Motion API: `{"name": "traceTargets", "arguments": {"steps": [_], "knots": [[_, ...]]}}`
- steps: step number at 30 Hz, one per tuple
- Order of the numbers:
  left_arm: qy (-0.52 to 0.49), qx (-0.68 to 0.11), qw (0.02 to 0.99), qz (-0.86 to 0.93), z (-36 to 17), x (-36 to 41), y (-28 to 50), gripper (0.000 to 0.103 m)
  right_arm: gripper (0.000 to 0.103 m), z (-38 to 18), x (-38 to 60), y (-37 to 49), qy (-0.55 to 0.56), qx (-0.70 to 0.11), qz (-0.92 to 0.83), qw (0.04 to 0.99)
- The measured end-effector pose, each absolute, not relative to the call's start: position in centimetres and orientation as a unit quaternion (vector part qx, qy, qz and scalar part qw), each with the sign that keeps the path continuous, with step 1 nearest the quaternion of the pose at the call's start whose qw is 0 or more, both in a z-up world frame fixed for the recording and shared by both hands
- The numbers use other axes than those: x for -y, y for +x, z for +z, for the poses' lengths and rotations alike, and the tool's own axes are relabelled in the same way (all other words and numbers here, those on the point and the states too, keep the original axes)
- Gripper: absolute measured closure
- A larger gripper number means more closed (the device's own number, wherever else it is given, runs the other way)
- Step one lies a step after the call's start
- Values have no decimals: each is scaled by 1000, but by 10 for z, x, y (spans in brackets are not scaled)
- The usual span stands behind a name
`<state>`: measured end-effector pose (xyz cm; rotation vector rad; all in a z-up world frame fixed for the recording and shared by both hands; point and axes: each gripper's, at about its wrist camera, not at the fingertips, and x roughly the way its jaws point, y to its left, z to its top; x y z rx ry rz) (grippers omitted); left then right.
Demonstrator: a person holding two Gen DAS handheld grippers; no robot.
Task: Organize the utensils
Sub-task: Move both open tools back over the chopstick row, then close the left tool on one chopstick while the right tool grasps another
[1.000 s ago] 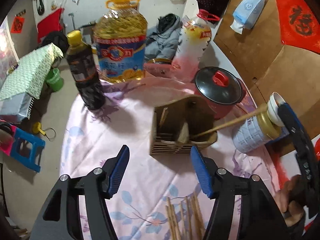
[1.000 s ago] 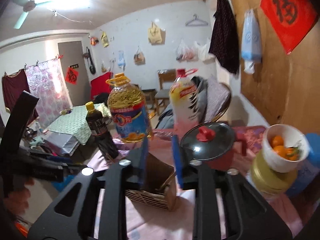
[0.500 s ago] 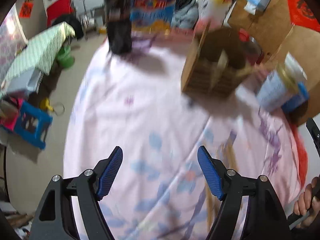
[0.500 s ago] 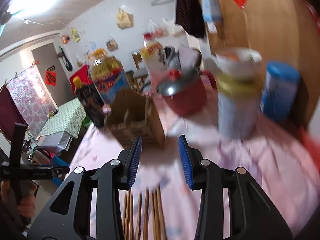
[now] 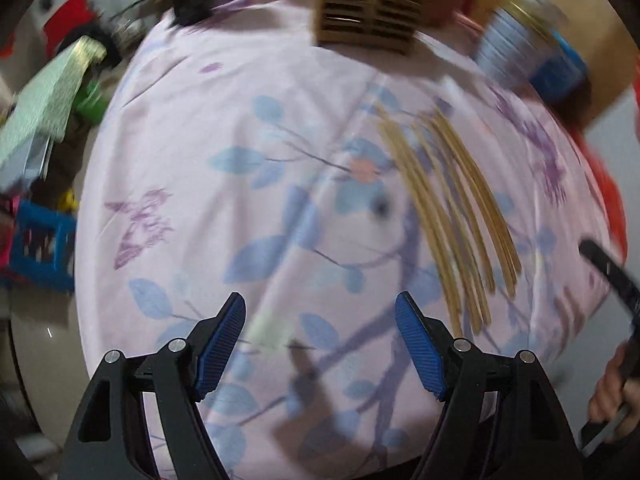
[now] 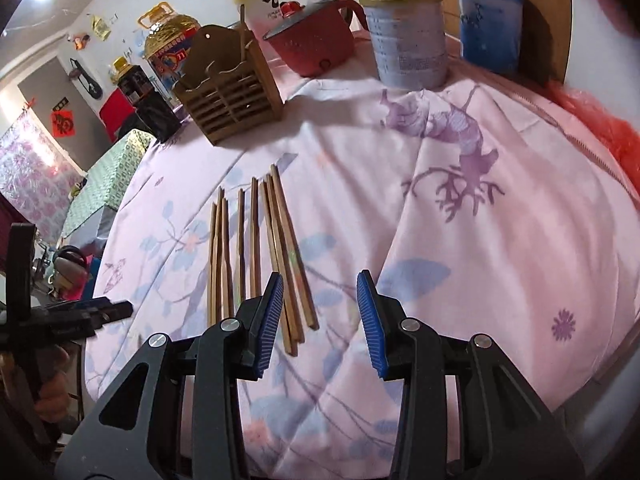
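Several wooden chopsticks [image 6: 256, 248] lie side by side on the pink flowered cloth; in the left wrist view the chopsticks [image 5: 452, 208] run to the right of centre. A slatted wooden utensil holder [image 6: 230, 92] stands at the far side with one chopstick upright in it; the left wrist view shows this holder [image 5: 366, 12] at the top. My right gripper [image 6: 320, 312] is open just above the near ends of the rightmost sticks, nothing between its pads. My left gripper [image 5: 320, 344] is open wide over bare cloth, left of the chopsticks.
A red pot with lid [image 6: 316, 44], a white tin [image 6: 408, 36] with a bowl on top, and a blue container [image 6: 490, 24] stand at the back right. A dark bottle [image 6: 140, 92] and oil jugs [image 6: 172, 40] stand behind the holder. The table edge [image 6: 616, 340] drops off on the right.
Both grippers have swung down and back from the holder toward the near part of the table. The chopstick seen by the holder now stands in it. Both jaws opened a little wider.
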<state>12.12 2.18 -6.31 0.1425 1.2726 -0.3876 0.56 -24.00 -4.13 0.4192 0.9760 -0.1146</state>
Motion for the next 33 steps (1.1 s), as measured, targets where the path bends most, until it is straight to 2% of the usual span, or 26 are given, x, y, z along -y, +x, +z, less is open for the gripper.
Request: {"name": "traceTargets", "arguments": {"steps": [3, 5, 7, 15, 19, 22, 24, 30, 33], "knots": [[104, -592, 770, -212, -75, 3, 104, 27, 64, -30, 241, 13, 180, -459, -40, 869], [114, -598, 761, -225, -83, 13, 94, 27, 52, -23, 245, 17, 172, -451, -34, 875], [113, -607, 749, -239, -90, 23, 87, 27, 47, -18, 250, 16, 166, -442, -32, 881], [87, -623, 740, -237, -104, 42, 92, 27, 46, -28, 273, 12, 166, -461, -27, 871], [123, -606, 754, -221, -108, 51, 91, 26, 46, -31, 285, 5, 173, -462, -37, 869], [165, -575, 780, -181, -111, 53, 92, 20, 46, -31, 292, 1, 178, -460, -43, 869], [158, -564, 797, -145, -111, 40, 101, 18, 46, -31, 294, -1, 180, -456, -45, 870], [112, -566, 812, -85, -99, -13, 119, 25, 46, -35, 286, 1, 185, -457, -25, 869], [94, -565, 814, -95, -96, -18, 111, 35, 46, -37, 273, 5, 179, -464, -6, 868]]}}
